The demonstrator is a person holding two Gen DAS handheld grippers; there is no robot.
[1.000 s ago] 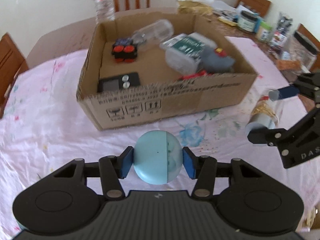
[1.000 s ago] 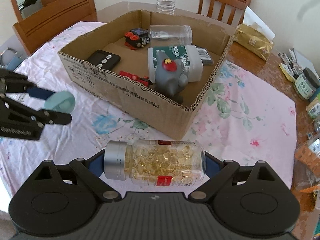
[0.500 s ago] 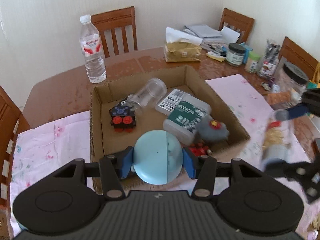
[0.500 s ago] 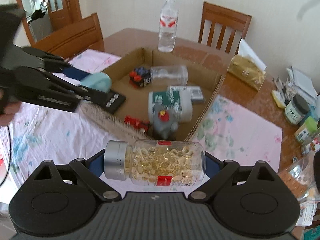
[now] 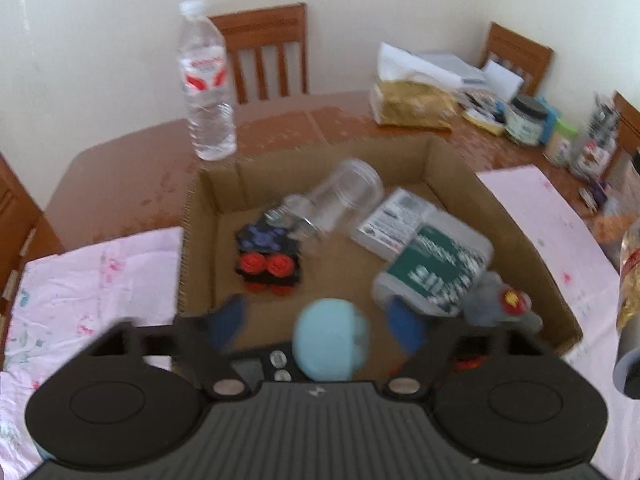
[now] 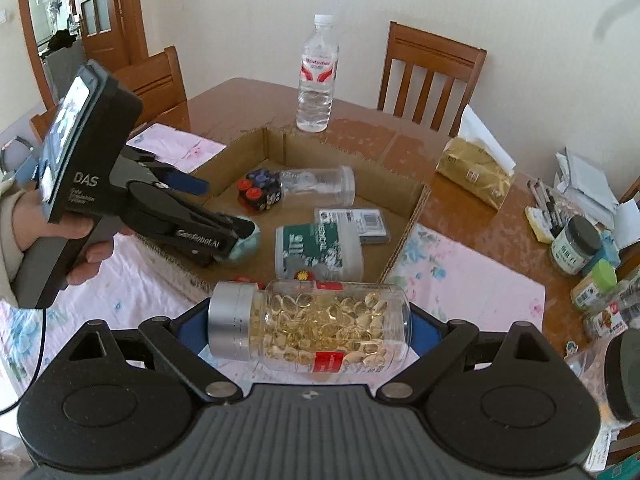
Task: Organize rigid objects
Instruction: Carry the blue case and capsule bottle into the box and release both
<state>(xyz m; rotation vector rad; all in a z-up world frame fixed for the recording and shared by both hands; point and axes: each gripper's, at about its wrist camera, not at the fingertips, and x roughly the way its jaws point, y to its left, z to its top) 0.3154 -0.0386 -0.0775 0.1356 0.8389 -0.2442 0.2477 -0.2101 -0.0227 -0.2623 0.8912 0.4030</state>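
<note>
A cardboard box (image 5: 516, 240) (image 6: 404, 220) sits on the table. My left gripper (image 5: 320, 326) (image 6: 224, 216) is open over the box's near side, fingers spread wide apart. A light blue ball (image 5: 330, 340) (image 6: 246, 242) is loose between them, inside the box. My right gripper (image 6: 308, 328) is shut on a clear capsule bottle (image 6: 316, 330) with a silver cap, held sideways above the box's near edge; the bottle shows at the right edge of the left wrist view (image 5: 628, 292).
In the box lie a clear jar (image 5: 344, 196), a black-and-red toy (image 5: 268, 264), a green-labelled container (image 5: 436, 268), a grey toy (image 5: 500, 308) and a black remote (image 5: 264, 364). A water bottle (image 6: 318, 76) stands behind it. Jars and clutter (image 6: 576, 244) fill the right side.
My left gripper moved forward over the box and opened, letting go of the blue ball, which dropped into the box. My right gripper rose with the capsule bottle.
</note>
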